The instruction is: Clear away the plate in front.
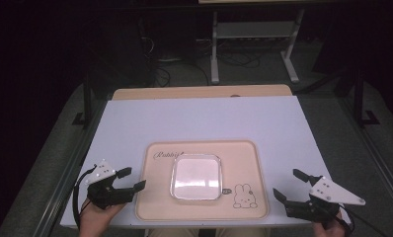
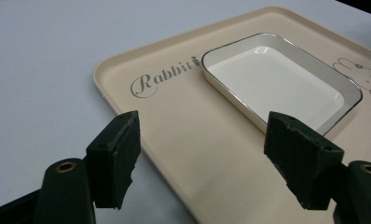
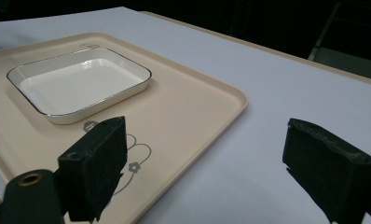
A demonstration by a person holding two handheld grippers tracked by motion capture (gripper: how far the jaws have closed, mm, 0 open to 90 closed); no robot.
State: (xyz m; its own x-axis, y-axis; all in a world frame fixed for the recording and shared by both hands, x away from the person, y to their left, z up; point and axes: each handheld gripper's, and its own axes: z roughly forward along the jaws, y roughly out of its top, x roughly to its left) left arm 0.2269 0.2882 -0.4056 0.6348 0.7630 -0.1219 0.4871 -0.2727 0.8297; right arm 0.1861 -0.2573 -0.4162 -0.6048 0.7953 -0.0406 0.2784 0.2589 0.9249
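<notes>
- Your landmark is the beige tray (image 1: 204, 207), lying on the white table (image 1: 199, 121) at its near edge.
- A square white dish (image 1: 196, 177) sits on the tray at its middle, beside the rabbit drawing (image 1: 245, 196).
- Your left gripper (image 1: 131, 178) hovers just left of the tray, jaws apart and holding nothing.
- Your right gripper (image 1: 289, 183) hovers to the tray's right, jaws wide apart and holding nothing.

Dish (image 1: 196, 177) on tray (image 1: 157, 207), tray on table (image 1: 204, 118)
</notes>
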